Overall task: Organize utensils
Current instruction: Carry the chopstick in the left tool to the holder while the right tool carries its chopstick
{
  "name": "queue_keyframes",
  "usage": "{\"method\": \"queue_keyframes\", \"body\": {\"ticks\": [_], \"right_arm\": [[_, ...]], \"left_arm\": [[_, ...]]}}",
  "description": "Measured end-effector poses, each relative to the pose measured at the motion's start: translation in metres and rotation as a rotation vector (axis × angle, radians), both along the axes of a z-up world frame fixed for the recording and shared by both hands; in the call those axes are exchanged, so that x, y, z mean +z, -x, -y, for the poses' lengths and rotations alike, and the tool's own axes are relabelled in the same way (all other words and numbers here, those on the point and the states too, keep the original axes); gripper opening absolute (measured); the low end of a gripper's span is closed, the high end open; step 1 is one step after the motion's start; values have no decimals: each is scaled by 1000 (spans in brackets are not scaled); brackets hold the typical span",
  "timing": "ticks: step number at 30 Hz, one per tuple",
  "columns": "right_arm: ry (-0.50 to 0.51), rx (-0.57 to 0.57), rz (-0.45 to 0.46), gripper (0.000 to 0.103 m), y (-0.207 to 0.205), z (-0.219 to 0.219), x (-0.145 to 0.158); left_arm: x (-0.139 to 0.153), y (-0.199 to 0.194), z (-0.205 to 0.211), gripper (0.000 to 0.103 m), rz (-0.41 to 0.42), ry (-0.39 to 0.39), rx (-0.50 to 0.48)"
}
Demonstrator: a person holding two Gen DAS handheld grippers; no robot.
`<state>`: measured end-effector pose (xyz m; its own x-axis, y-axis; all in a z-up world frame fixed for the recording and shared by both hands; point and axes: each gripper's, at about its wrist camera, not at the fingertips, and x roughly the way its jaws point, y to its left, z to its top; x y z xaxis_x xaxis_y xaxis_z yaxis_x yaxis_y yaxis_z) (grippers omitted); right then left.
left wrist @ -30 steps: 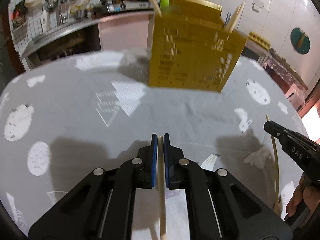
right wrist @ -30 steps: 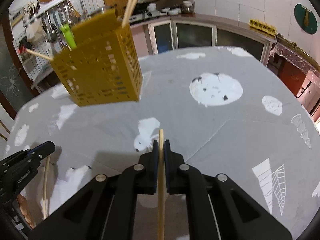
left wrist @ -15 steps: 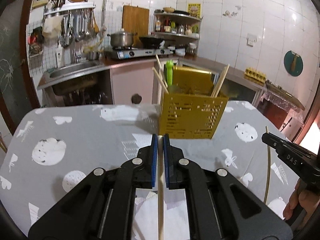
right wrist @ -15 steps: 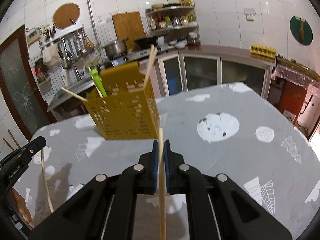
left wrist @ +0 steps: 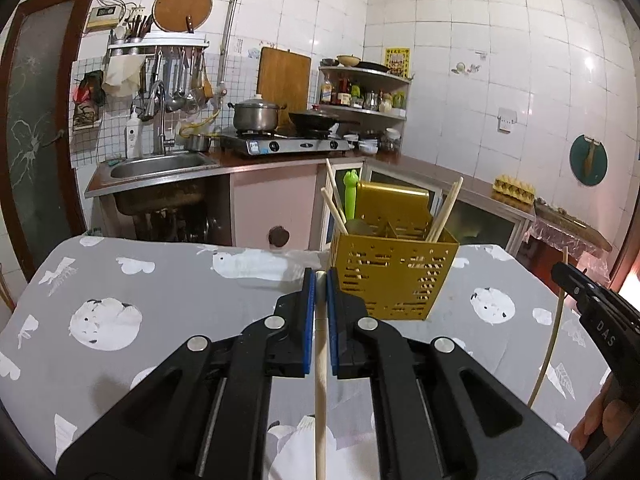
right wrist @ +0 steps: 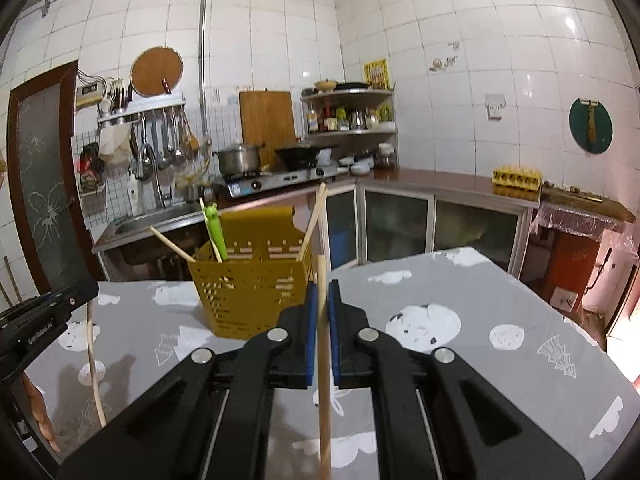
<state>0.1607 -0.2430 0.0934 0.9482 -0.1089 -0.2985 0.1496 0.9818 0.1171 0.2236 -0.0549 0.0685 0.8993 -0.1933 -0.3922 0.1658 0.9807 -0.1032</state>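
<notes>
Your left gripper (left wrist: 320, 280) clamped one chopstick (left wrist: 320, 400) upright above the table (left wrist: 180, 300); yellow utensil basket (left wrist: 392, 280) stood beyond; your right gripper (left wrist: 568, 280) pinched another.

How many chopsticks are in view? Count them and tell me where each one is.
6 chopsticks. One clamped in the left gripper, one in the right gripper. Two lean beside the green utensil in the yellow holder, two at its opposite end. More may hide inside.

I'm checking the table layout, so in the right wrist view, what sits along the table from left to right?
Left gripper holding a chopstick → yellow utensil holder → right gripper clamping its own chopstick → bare patterned tablecloth.
</notes>
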Motion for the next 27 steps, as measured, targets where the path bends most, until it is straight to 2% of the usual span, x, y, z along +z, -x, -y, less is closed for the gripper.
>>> {"method": "queue_keyframes", "body": {"ticks": [11,19,27], "right_arm": [[14,1,94,6,-1,3,20],[4,7,172,6,-21,6,59],[29,17,256,6,-61,6,120]], "left_arm": [[25,-7,5,5,76,25,-20],[79,-26,14,5,185,66,-26],[143,-62,27,5,248,115,-46]]}}
